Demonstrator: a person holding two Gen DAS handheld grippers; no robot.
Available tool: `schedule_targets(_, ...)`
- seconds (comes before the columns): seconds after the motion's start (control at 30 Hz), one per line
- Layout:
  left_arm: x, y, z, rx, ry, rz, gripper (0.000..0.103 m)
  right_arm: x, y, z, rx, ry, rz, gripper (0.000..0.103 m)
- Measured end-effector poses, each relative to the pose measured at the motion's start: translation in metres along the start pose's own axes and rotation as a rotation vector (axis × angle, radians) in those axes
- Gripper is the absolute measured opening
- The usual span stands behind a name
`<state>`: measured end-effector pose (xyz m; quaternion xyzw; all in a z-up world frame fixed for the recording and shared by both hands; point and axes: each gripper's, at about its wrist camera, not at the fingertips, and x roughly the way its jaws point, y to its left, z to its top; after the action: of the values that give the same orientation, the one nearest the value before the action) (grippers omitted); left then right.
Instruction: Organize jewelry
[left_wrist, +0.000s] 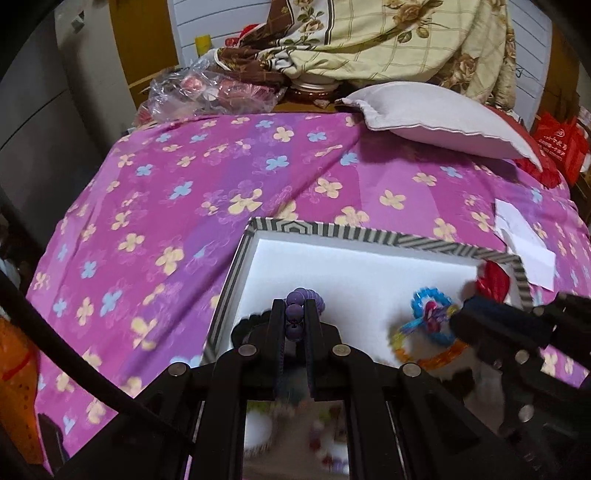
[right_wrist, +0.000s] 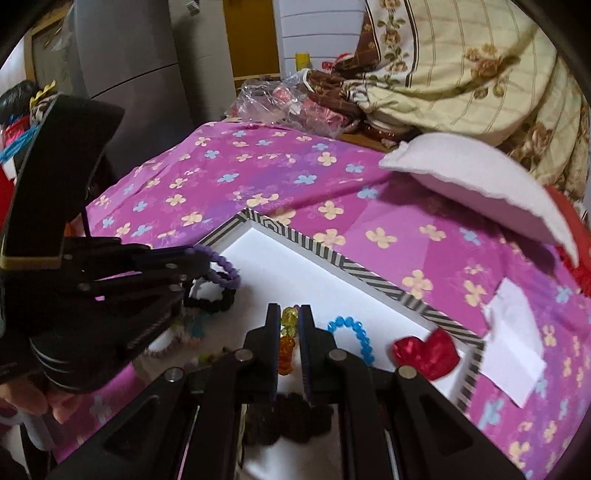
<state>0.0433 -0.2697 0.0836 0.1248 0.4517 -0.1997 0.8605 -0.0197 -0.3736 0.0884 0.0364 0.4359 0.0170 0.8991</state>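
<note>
A white tray with a black-and-white striped rim (left_wrist: 369, 230) (right_wrist: 369, 275) lies on the pink flowered bedspread. My left gripper (left_wrist: 296, 304) is shut on a purple bead bracelet (left_wrist: 306, 297), held over the tray's left part; it also shows in the right wrist view (right_wrist: 221, 264). My right gripper (right_wrist: 289, 312) is shut on a yellow-orange bead bracelet (right_wrist: 287, 341) over the tray; it shows in the left wrist view (left_wrist: 432, 354). A blue bead bracelet (right_wrist: 354, 332), a red heart brooch (right_wrist: 426, 352) and a black scrunchie (right_wrist: 214, 299) lie in the tray.
A white pillow (left_wrist: 439, 118) and a folded floral quilt (left_wrist: 388, 40) sit at the bed's far side. A clear plastic bag (left_wrist: 210, 92) lies at the back left. A white paper (right_wrist: 513, 341) lies right of the tray. A dark furry item (right_wrist: 284, 417) sits under my right gripper.
</note>
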Motion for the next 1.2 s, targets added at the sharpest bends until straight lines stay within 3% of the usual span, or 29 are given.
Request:
schedule_targets(0.17, 0.035, 0.004, 0.0, -0.026, 0.057, 0.025, 0.013, 0.041, -0.025, -0.009, 0.062, 0.081, -0.047, 0.009)
schedule_targets(0.27, 0.045, 0.006, -0.007, -0.029, 0.083, 0.038, 0.013, 0.048, -0.03, -0.017, 0.078, 0.085, -0.049, 0.01)
schedule_targets(0.4, 0.046, 0.007, -0.016, -0.028, 0.086, 0.041, 0.017, 0.042, -0.032, -0.027, 0.105, 0.076, -0.037, 0.025)
schedule_targets(0.47, 0.041, 0.007, -0.019, -0.023, 0.079, 0.035, 0.027, 0.032, -0.031, -0.031, 0.118, 0.068, -0.041, 0.03)
schedule_targets(0.73, -0.003, 0.007, -0.042, -0.037, 0.005, 0.049, 0.031, -0.035, -0.024, -0.058, 0.164, -0.051, -0.1, 0.06)
schedule_targets(1.0, -0.05, 0.003, -0.075, -0.074, -0.065, 0.045, 0.031, -0.085, -0.006, -0.087, 0.176, -0.128, -0.197, 0.067)
schedule_targets(1.2, -0.081, 0.004, -0.1, -0.102, -0.107, 0.046, 0.031, -0.103, 0.005, -0.107, 0.218, -0.144, -0.225, 0.074)
